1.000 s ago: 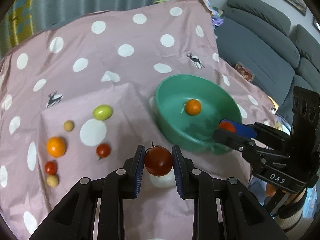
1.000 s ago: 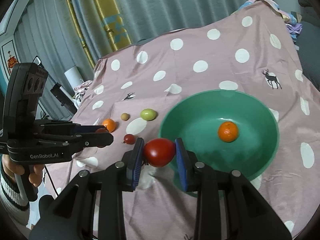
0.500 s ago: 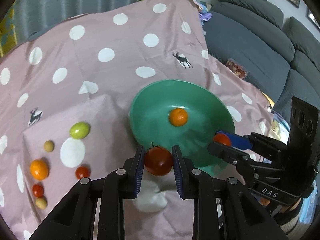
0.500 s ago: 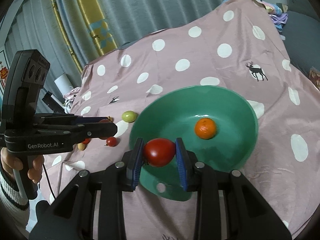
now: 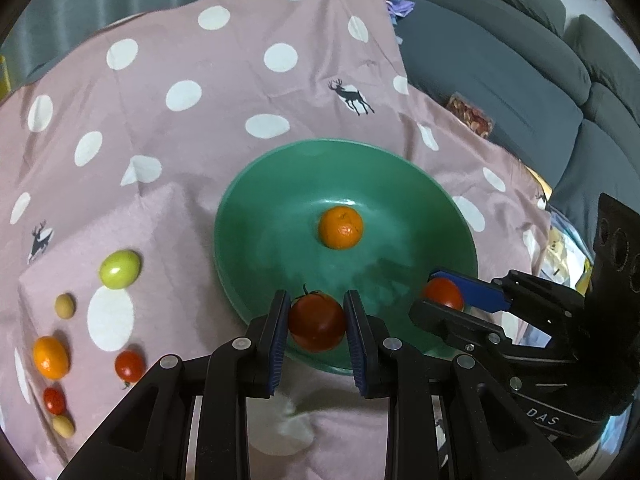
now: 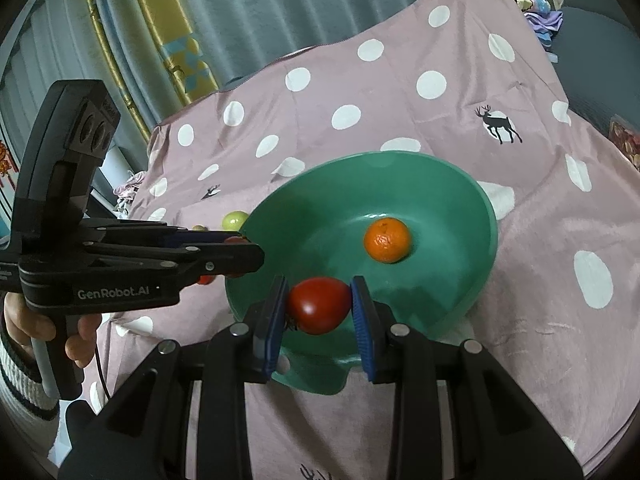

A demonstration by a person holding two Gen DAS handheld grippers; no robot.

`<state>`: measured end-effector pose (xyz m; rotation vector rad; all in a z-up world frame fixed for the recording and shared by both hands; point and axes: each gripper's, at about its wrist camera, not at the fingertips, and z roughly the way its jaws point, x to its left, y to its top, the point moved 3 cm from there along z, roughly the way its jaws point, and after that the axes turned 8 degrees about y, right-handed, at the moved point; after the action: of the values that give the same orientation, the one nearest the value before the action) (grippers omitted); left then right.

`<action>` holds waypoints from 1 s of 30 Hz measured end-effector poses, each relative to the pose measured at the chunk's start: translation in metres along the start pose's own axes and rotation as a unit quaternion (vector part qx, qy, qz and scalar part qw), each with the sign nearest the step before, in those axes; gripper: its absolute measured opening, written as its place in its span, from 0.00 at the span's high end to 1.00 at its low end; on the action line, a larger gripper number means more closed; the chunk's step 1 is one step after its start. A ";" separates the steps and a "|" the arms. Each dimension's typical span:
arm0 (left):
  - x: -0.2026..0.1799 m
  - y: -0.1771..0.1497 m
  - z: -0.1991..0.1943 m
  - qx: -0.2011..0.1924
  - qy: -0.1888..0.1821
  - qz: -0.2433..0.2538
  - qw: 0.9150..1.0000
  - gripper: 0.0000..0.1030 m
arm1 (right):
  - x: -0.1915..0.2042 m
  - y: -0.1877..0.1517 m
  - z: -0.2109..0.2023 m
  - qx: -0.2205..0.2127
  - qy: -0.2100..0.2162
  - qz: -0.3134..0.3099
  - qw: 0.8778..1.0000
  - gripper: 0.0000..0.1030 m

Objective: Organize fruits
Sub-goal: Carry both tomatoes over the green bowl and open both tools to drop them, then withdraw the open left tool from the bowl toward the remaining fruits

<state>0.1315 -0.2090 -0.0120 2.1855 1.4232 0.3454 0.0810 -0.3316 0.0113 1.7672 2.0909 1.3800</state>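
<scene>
A green bowl [image 5: 256, 240] [image 6: 472, 200] sits on the pink dotted cloth and holds one orange [image 5: 340, 227] [image 6: 387, 239]. My left gripper [image 5: 317, 326] is shut on a dark red tomato [image 5: 317, 322] over the bowl's near rim. My right gripper [image 6: 319, 306] is shut on a red tomato [image 6: 318, 305] over the bowl's near side; it shows in the left wrist view [image 5: 444, 295] at the bowl's right rim. On the cloth to the left lie a green fruit [image 5: 119, 269], an orange [image 5: 50, 357], small red tomatoes [image 5: 129, 365] and small tan fruits [image 5: 65, 305].
A grey sofa [image 5: 500, 60] stands to the right beyond the cloth's edge. Curtains [image 6: 240, 8] hang behind the table. The left gripper's body and the hand that holds it [image 6: 80, 272] fill the left of the right wrist view.
Both grippers have moved forward with their tomatoes, from before the bowl to over its near rim. The loose fruits have slid to the left of the left wrist view.
</scene>
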 end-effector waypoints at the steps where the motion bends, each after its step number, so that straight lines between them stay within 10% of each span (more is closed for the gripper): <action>1: 0.000 0.000 0.002 0.002 -0.001 -0.001 1.000 0.73 | 0.000 0.000 0.000 0.001 0.000 0.000 1.000 0.67; 13: 0.029 -0.018 -0.017 0.001 0.022 -0.035 0.999 0.61 | -0.007 -0.001 -0.025 -0.025 -0.022 0.021 0.999 0.57; 30: 0.099 -0.129 -0.052 0.046 0.088 -0.128 0.987 0.48 | 0.034 -0.015 -0.035 -0.007 -0.008 -0.007 1.000 0.51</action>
<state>0.0482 -0.0635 -0.0444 2.0503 1.8266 0.3932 0.0388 -0.3225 0.0384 1.7489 2.0766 1.3676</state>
